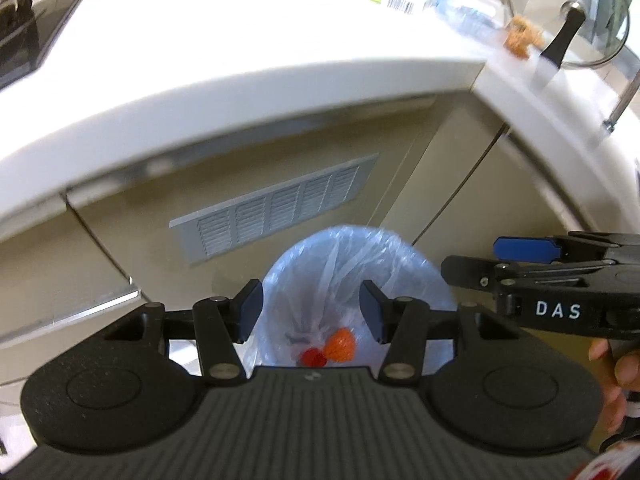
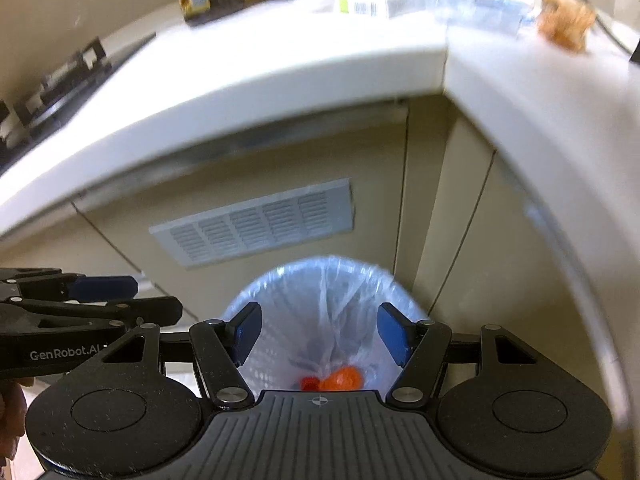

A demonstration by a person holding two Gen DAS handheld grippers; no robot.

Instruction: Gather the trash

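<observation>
- Below the white countertop (image 2: pixel 248 76), against beige cabinet doors with a grey vent grille (image 2: pixel 256 224), stands a trash bin lined with a pale blue plastic bag (image 2: pixel 324 300).
- The left gripper (image 1: pixel 312 312) and right gripper (image 2: pixel 320 334) hover above the bin's mouth, side by side, jaws spread apart and holding nothing.
- Orange and red scraps (image 2: pixel 336 380) lie at the bag's bottom (exact items unclear).
- On the counter, well apart from the bin, remain a crumpled brown scrap (image 2: pixel 566 22) and clear plastic packaging (image 2: pixel 484 4).
- Risk, as a judgement: the thin liner could snag on a finger and pull off the rim; light packaging could slip from a shallow pinch and land on the floor.
</observation>
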